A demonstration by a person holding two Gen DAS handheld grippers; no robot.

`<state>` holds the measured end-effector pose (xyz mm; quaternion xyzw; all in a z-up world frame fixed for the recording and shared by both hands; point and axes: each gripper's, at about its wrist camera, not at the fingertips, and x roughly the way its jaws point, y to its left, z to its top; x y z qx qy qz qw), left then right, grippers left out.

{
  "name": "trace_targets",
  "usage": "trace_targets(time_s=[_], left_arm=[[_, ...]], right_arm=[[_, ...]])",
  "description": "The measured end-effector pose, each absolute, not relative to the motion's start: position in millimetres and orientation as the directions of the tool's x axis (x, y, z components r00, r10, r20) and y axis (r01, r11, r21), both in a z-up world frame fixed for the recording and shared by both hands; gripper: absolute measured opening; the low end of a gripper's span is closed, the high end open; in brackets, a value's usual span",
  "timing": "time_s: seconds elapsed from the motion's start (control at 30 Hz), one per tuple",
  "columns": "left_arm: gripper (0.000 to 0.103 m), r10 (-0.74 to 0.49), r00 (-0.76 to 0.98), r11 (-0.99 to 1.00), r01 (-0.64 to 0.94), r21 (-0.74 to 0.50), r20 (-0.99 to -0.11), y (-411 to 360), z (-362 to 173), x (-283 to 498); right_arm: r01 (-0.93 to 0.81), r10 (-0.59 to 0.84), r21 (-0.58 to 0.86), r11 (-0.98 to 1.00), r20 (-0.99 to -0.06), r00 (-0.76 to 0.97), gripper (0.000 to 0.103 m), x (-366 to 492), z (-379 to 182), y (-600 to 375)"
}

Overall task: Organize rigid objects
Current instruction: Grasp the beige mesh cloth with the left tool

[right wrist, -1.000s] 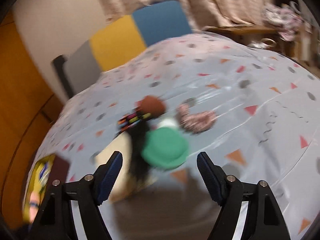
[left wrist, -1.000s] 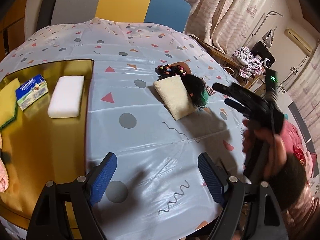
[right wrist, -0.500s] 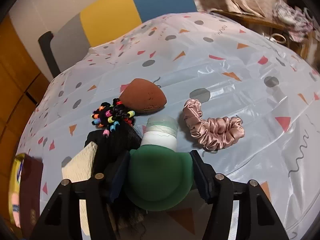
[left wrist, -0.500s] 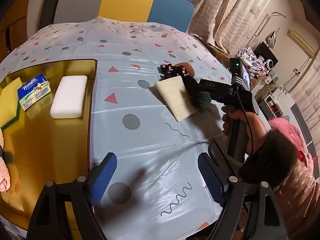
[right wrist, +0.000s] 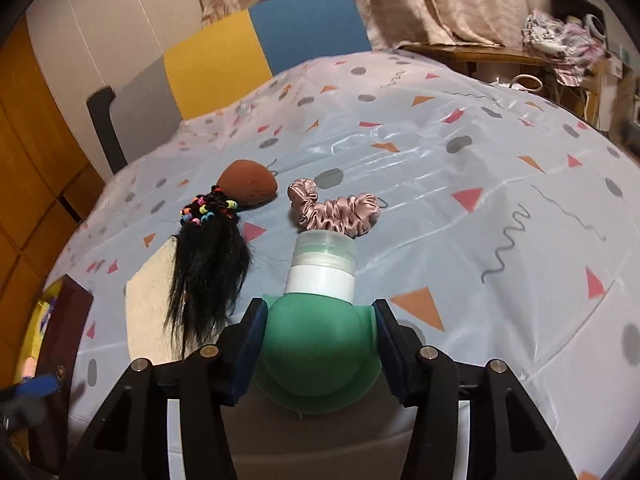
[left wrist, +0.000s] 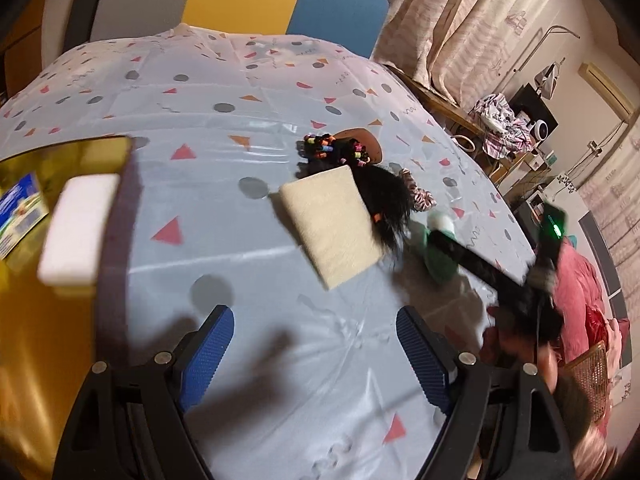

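Only legible: blurred blue packet [left wrist: 18, 216], unreadable

Black tongs [right wrist: 318, 338], blue ribbed pads [left wrist: 208, 350]

The left gripper [left wrist: 316, 354] hangs with fingers apart over the patterned counter [left wrist: 248, 280]. Ahead lies a cream sponge [left wrist: 330, 224] touching a black hairpiece [left wrist: 386, 200]; a white block [left wrist: 78, 232] sits left.

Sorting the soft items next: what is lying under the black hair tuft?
The black hair tuft drapes over the edge of a cream pad lying on the tablecloth. Its beaded end lies beside the brown sponge. The pad's covered edge cannot be seen.
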<state>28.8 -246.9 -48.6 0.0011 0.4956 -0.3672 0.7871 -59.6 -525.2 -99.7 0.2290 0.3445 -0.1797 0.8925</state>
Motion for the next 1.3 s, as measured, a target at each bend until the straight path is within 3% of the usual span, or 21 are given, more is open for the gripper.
trace_targets(time_s=[0.2,0.4,0.6,0.9,1.03,1.17,1.3], left_arm=[[0.085,-0.558,0.209,0.734,0.576,-0.36,-0.803,-294,-64,53],[0.085,-0.51,0.19,0.77,0.537,-0.346,-0.839,-324,-86,81],[0.086,-0.503,0.186,0.774,0.532,-0.345,-0.844,-345,-90,98],[0.089,-0.458,0.253,0.775,0.582,-0.244,-0.852,-372,-93,97],[0.088,-0.413,0.327,0.744,0.659,-0.108,-0.85,-379,-98,79],[0.083,-0.42,0.361,0.731,0.678,-0.075,-0.833,-369,-98,65],[0.069,-0.454,0.352,0.731,0.672,-0.116,-0.819,-351,-96,61]], right_arm=[[0.481,-0.211,0.238,0.844,-0.677,0.706,0.056,-59,-100,-517],[0.481,-0.17,0.32,0.816,-0.662,0.73,0.058,-66,-108,-528],[0.48,-0.181,0.306,0.822,-0.659,0.73,0.059,-64,-109,-525],[0.477,-0.176,0.32,0.818,-0.651,0.739,0.059,-67,-110,-526],[0.477,-0.176,0.321,0.818,-0.65,0.739,0.059,-67,-110,-525],[0.477,-0.176,0.323,0.818,-0.649,0.74,0.059,-67,-110,-525],[0.478,-0.178,0.321,0.817,-0.649,0.739,0.059,-67,-109,-525]])
